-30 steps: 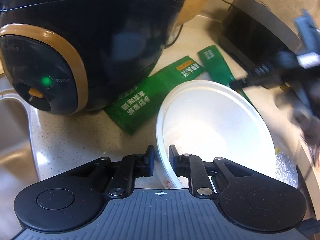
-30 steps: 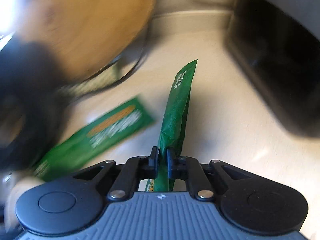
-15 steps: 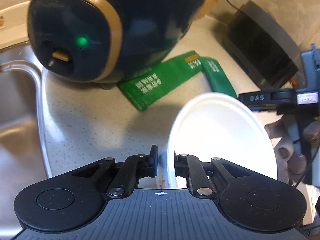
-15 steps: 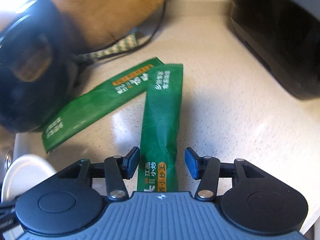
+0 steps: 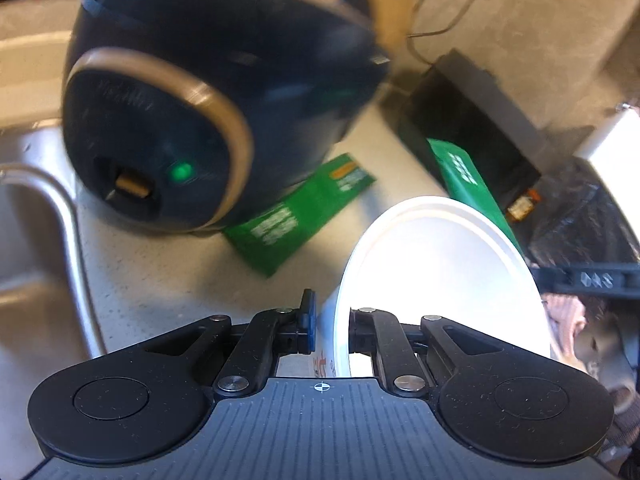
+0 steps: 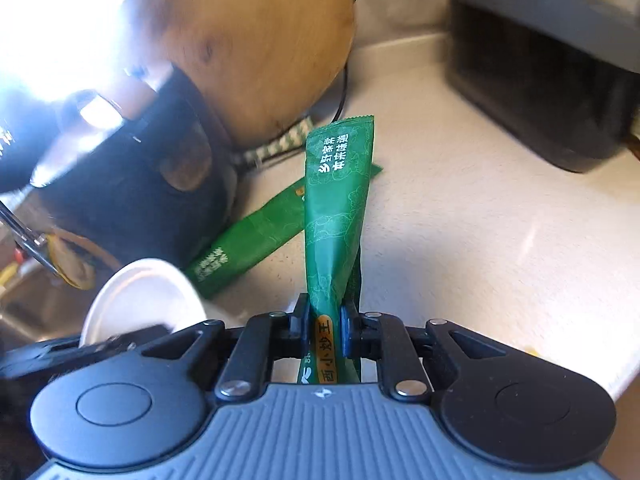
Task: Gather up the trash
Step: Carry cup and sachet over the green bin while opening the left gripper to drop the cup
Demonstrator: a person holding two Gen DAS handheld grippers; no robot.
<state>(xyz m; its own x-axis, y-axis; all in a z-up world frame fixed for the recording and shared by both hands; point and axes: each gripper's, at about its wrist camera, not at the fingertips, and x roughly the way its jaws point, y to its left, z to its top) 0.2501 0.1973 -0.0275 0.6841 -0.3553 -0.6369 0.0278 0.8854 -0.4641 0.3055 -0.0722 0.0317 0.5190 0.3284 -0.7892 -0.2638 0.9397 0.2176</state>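
My left gripper (image 5: 330, 326) is shut on the rim of a white paper bowl (image 5: 444, 276), held tilted above the counter; the bowl also shows at lower left in the right wrist view (image 6: 140, 296). My right gripper (image 6: 326, 320) is shut on a green snack packet (image 6: 338, 204) and holds it upright off the counter; the same packet shows in the left wrist view (image 5: 468, 184). A second green packet (image 5: 304, 216) lies flat on the counter, partly under the dark appliance, and shows in the right wrist view (image 6: 248, 244).
A dark blue and gold rice cooker (image 5: 200, 112) stands at the left, a steel sink (image 5: 36, 240) beside it. A black box-shaped appliance (image 6: 540, 64) sits at the back right. A round wooden board (image 6: 256, 44) leans behind, with cables.
My right gripper was open around the packet lying flat; now it has shut on it and lifted it upright. My left gripper, still holding the bowl, has shifted slightly.
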